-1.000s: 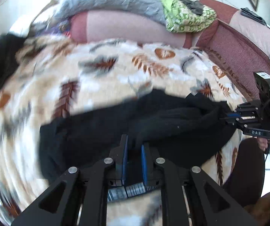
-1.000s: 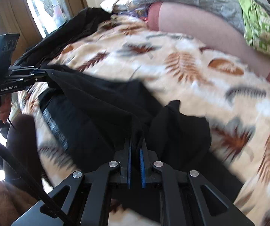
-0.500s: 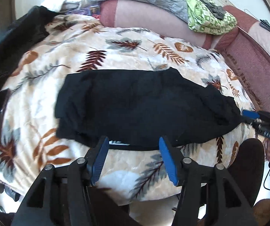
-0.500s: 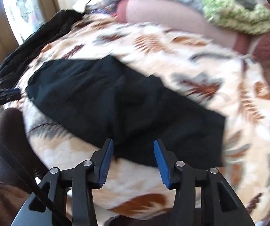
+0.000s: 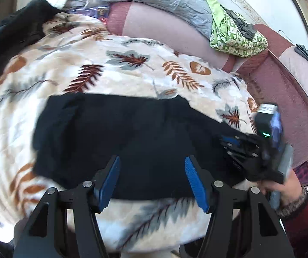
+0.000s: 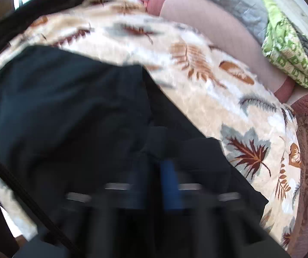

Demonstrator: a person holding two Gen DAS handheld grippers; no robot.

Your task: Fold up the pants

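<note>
The black pants [image 5: 132,142] lay spread flat across the leaf-patterned blanket [image 5: 115,73] on the sofa [image 5: 283,86]; the left gripper [image 5: 151,178] hung above their near edge with its blue-padded fingers [image 5: 108,180] set wide apart, holding nothing; whether the pads grazed the cloth could not be told. The right gripper [image 6: 156,172], blurred in its own view, was low at the pants' right end, its blue pads close together with a bunch of black fabric [image 6: 158,144] between them; from the left wrist view it showed at the right end of the garment [image 5: 235,148], gripped by the person's hand [image 5: 287,185].
</note>
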